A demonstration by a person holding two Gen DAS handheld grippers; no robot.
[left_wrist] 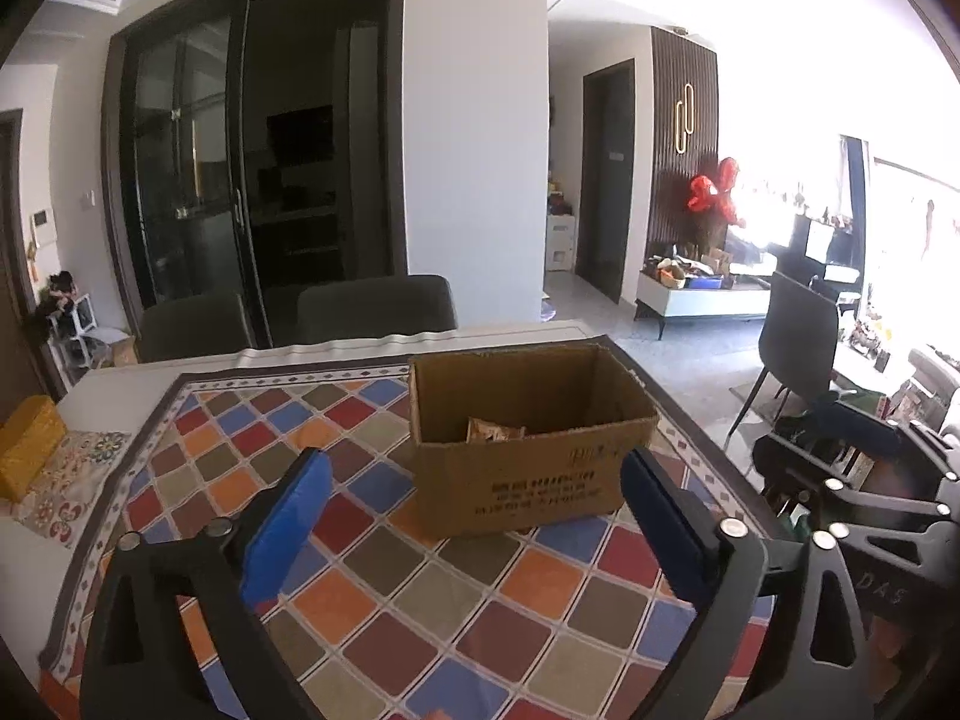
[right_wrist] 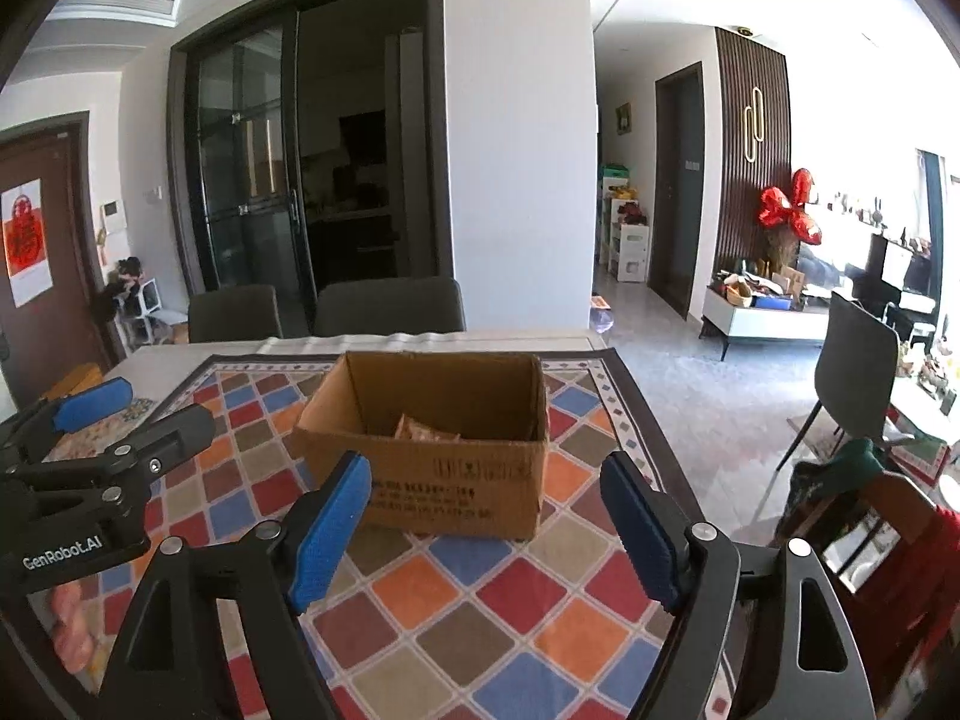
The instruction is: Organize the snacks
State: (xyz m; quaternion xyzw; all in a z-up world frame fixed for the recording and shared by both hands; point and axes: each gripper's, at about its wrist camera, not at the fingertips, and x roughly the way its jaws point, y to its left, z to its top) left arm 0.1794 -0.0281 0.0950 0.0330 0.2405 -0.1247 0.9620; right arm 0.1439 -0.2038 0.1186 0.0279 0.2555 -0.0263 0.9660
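An open cardboard box stands on the checked tablecloth; it also shows in the right wrist view. An orange-brown snack packet lies inside it, seen in the right wrist view too. My left gripper is open and empty, held just in front of the box. My right gripper is open and empty, also in front of the box. The left gripper's body shows at the left of the right wrist view; the right gripper's body shows at the right of the left wrist view.
A yellow object lies on a patterned mat at the table's left. Pinkish packets lie at the near left. Two dark chairs stand behind the table; another chair stands right.
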